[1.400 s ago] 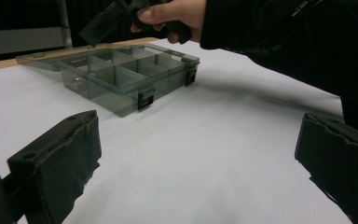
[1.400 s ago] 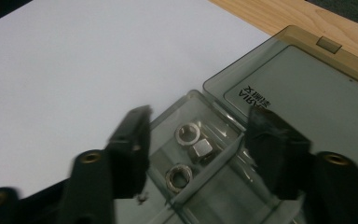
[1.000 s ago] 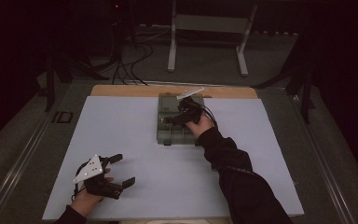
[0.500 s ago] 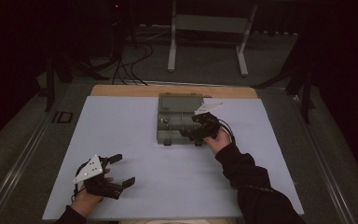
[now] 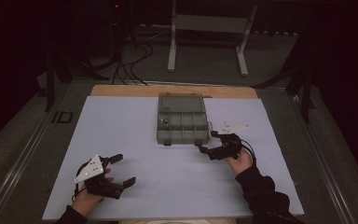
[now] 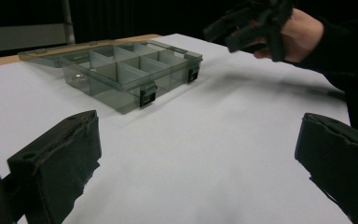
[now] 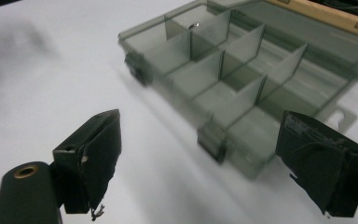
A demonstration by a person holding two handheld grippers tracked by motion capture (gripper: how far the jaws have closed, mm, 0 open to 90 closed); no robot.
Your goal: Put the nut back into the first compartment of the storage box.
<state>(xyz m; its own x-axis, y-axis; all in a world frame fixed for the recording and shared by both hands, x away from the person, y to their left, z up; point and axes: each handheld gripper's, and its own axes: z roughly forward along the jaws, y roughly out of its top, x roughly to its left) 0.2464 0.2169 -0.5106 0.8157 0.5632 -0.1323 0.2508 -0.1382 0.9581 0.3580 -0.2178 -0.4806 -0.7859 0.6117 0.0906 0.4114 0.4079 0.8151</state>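
Right claw blurs the organizer box latches.

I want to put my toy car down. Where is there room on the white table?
Lots of room: the bare white sheet left of the open box, and between the left gripper and right gripper. It is tightest where the right gripper nears the box.
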